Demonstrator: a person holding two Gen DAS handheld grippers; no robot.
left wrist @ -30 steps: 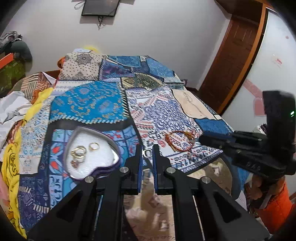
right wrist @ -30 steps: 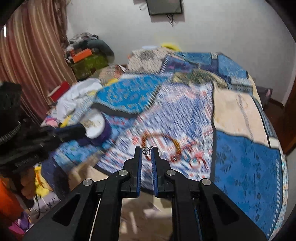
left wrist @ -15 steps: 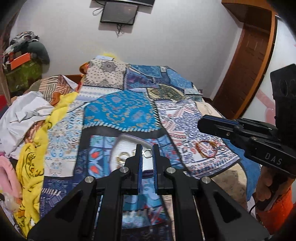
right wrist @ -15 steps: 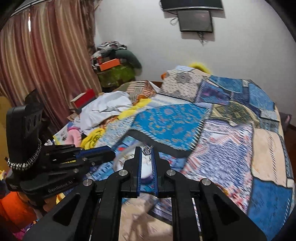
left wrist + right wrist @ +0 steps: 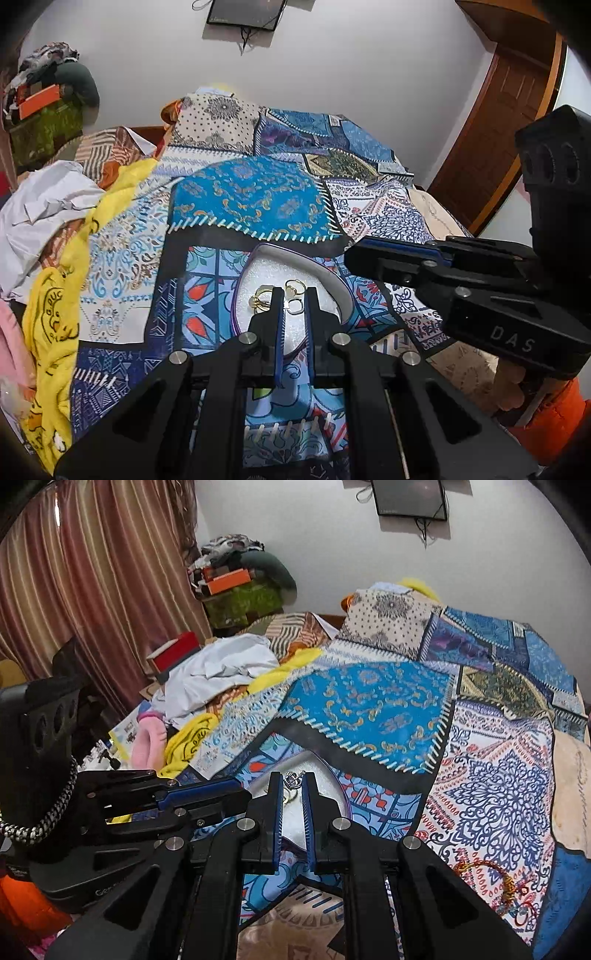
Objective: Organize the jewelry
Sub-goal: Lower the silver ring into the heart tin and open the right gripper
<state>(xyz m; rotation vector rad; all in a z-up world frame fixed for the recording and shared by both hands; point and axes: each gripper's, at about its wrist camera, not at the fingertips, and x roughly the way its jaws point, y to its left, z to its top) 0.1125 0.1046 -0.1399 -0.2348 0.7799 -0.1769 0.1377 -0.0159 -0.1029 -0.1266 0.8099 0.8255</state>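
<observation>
— What's the left tool (image 5: 293, 295) got?
— A small silvery ring (image 5: 294, 305), pinched right at its fingertips; the jaws are closed on it. The heart-shaped tray (image 5: 341, 291) sits directly under and ahead of those tips, on the patchwork bedspread (image 5: 251, 199).
— Anything in the tray already?
— Gold rings (image 5: 260, 297), just left of the left tool's tips, and another gold ring (image 5: 294, 285) just beyond them, all on the white lining.
— And the right tool (image 5: 293, 781)?
— Closed too, clamping a small silver piece (image 5: 293, 780) with a bit of chain at its tips. The same tray (image 5: 341, 794) lies below and just past them. In the left camera's view, the right tool (image 5: 351, 254) reaches in from the right, its tip over the tray's far right rim.
— So both tools are over the tray?
— Yes, side by side. From the right camera, the left tool (image 5: 245, 797) comes in from the left, its tip close beside the right tool's fingers.
— Other jewelry?
— A red and gold bracelet (image 5: 496, 884) lies on the bedspread well off to the right tool's right, nearer than the tray.
</observation>
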